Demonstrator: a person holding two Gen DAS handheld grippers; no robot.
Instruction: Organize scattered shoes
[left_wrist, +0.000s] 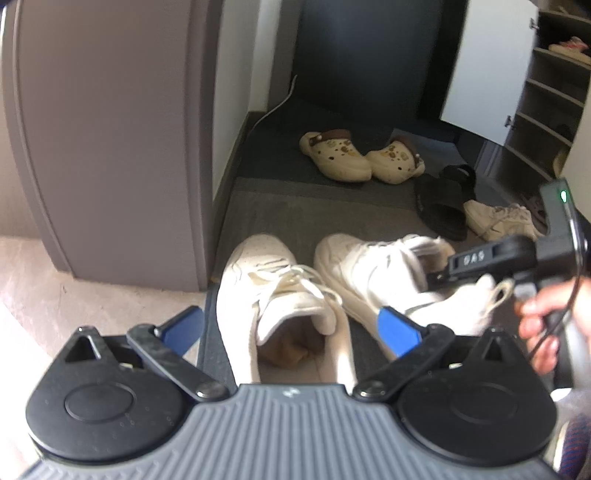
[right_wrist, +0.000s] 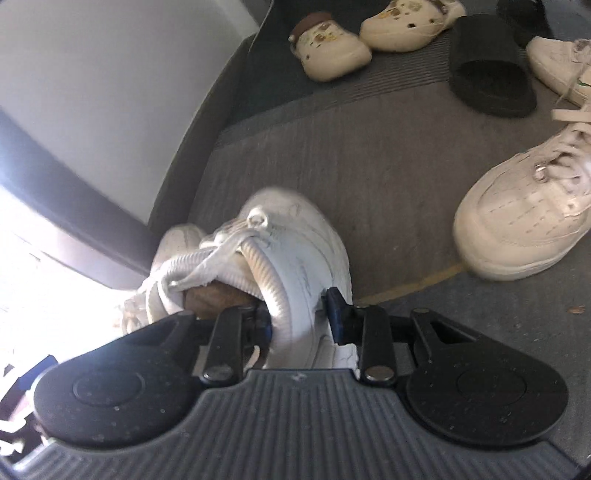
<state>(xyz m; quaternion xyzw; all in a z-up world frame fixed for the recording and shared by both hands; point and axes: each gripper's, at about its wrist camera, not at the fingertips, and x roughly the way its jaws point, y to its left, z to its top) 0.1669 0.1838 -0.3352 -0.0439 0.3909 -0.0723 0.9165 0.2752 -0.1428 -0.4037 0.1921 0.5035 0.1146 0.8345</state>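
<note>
My left gripper (left_wrist: 291, 325) hangs wide open over the heel of a white sneaker (left_wrist: 280, 295) that sits upright on the grey mat (left_wrist: 295, 206), its blue pads (left_wrist: 400, 326) on either side of the shoe and touching nothing. The sneaker's toe points to twelve o'clock, its opening toward me.

At about two o'clock from it lies the second white sneaker (left_wrist: 373, 273), tipped on its side. My right gripper (right_wrist: 297, 314) is closed on that second sneaker, one finger inside the opening and the other against the outer wall near the heel collar; in the left wrist view its black body comes in from three o'clock with my right hand (left_wrist: 546, 321) behind it.

Farther along the mat at twelve o'clock a pair of cream clogs (left_wrist: 354, 157) sits side by side, toes touching. At one to two o'clock lie black slides (left_wrist: 443, 206), and just beside them another white sneaker (left_wrist: 498, 219). At the far two o'clock edge a shoe cabinet (left_wrist: 550, 110) stands with its white door (left_wrist: 487, 66) open, shelves showing.
</note>
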